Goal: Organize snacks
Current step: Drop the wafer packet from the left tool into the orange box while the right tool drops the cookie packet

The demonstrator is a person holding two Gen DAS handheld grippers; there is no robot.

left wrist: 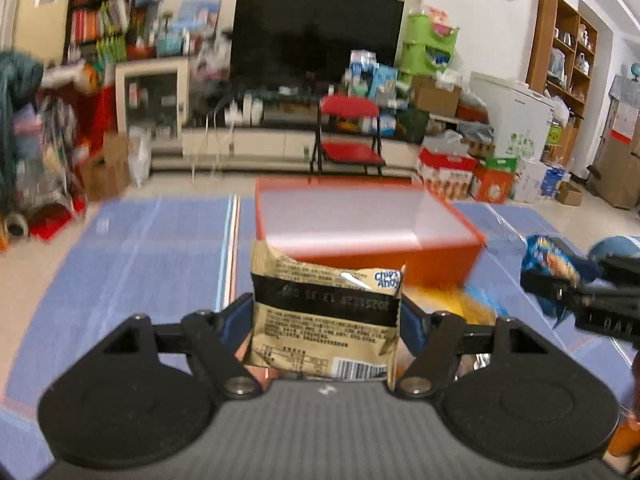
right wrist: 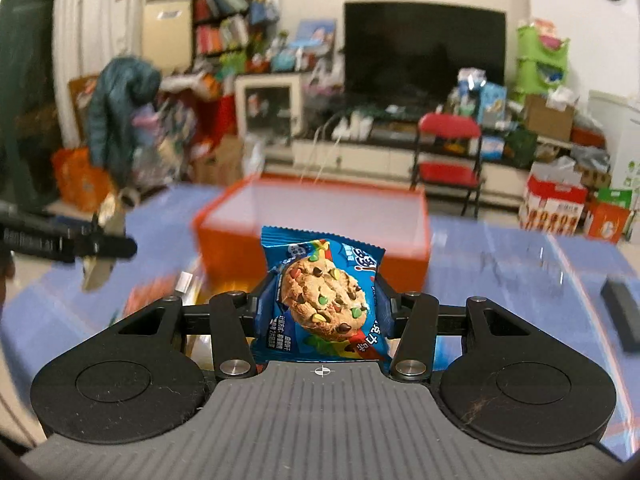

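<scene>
We hold two snacks aloft — left gripper [left wrist: 326,316] clamping the beige packet [left wrist: 326,312], right gripper [right wrist: 322,312] the blue cookie packet [right wrist: 324,300] — orange box [left wrist: 372,258] apparently unfilled.

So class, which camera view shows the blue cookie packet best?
The right wrist view: the blue cookie packet fills the centre, held between the right gripper jaws, sharp. The left wrist view catches it only small and blurred at the right edge.
</scene>
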